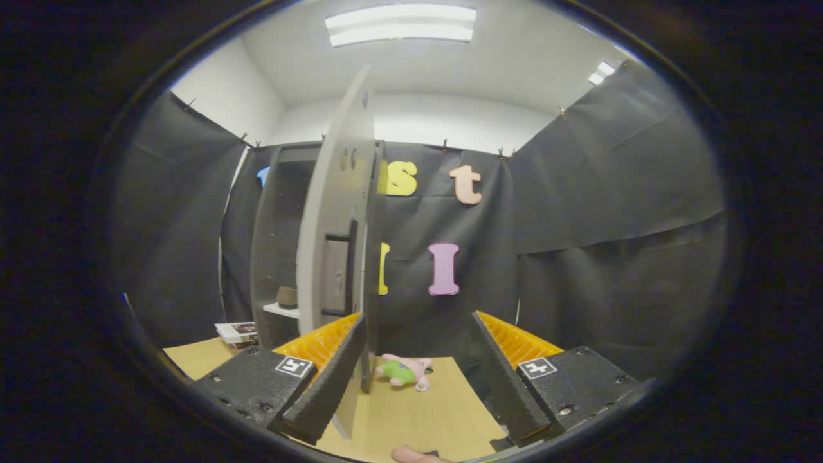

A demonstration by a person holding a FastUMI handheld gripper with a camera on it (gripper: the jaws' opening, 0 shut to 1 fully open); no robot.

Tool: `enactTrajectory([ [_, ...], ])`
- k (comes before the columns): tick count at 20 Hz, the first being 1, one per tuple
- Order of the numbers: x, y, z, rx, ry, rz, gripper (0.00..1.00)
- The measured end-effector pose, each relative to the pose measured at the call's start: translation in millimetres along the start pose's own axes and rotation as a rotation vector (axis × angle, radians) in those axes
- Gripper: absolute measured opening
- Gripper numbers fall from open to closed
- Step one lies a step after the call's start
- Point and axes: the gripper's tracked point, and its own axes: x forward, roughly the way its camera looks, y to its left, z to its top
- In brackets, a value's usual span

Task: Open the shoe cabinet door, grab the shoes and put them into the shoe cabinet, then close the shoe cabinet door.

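Observation:
The grey shoe cabinet (276,212) stands ahead and to the left with its door (337,212) swung wide open, the door's edge turned toward me. A black handle (351,267) runs down the door near that edge. Inside, a dark brown shoe (287,296) rests on a white shelf (281,310). My gripper (418,321) is open; the left finger (331,379) lies against the door's lower edge and the right finger (505,379) is well apart from it. Nothing is pressed between the fingers.
A pink and green plush toy (405,372) lies on the wooden table (424,418) just ahead, between the fingers. A stack of books (236,332) sits on the table left of the cabinet. Part of a hand (415,455) shows close below.

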Motion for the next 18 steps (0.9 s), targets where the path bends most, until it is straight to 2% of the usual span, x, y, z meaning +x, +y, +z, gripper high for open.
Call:
enactTrajectory([
  [5,33.4,-60.7,-13.9,-0.037,0.066,-0.016,1.00],
  [10,71.5,-89.1,-39.7,-0.037,0.141,0.049,1.00],
  [15,108.6,-91.3,-73.0,0.039,0.235,0.088,1.00],
  [18,115.7,-56.7,-84.8,0.071,0.252,0.156,1.00],
])
